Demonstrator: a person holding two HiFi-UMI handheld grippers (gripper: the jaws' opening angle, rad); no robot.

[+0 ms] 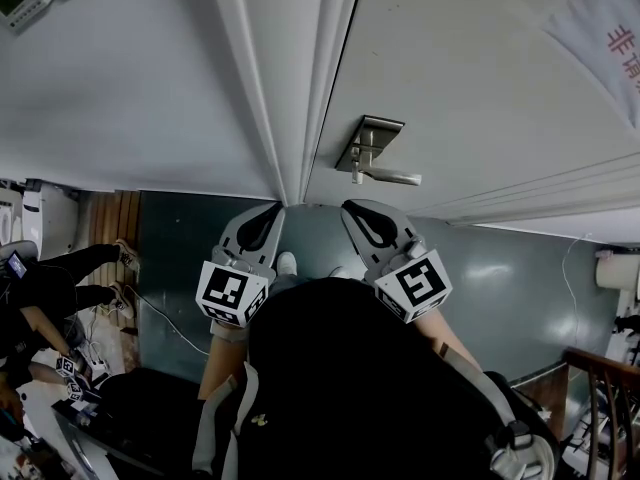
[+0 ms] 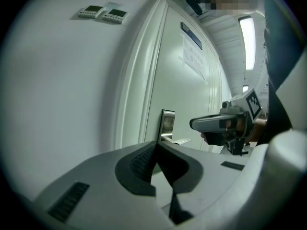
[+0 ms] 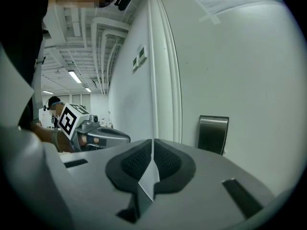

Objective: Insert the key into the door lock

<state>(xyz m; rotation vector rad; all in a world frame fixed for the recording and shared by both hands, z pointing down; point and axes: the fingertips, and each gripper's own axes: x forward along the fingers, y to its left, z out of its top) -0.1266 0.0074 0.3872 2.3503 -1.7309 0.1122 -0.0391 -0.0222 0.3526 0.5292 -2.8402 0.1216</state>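
Head view, L to R: left gripper (image 1: 268,216) w/ jaws pressed together on nothing, right gripper (image 1: 358,214) same, both near below the lock plate (image 1: 370,146) on the door (image 1: 480,78), which lies ahead of the jaws, right gripper nearer; key I cannot find in any view.

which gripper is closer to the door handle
The right gripper: it sits just below the door handle, while the left gripper is off toward the door frame.
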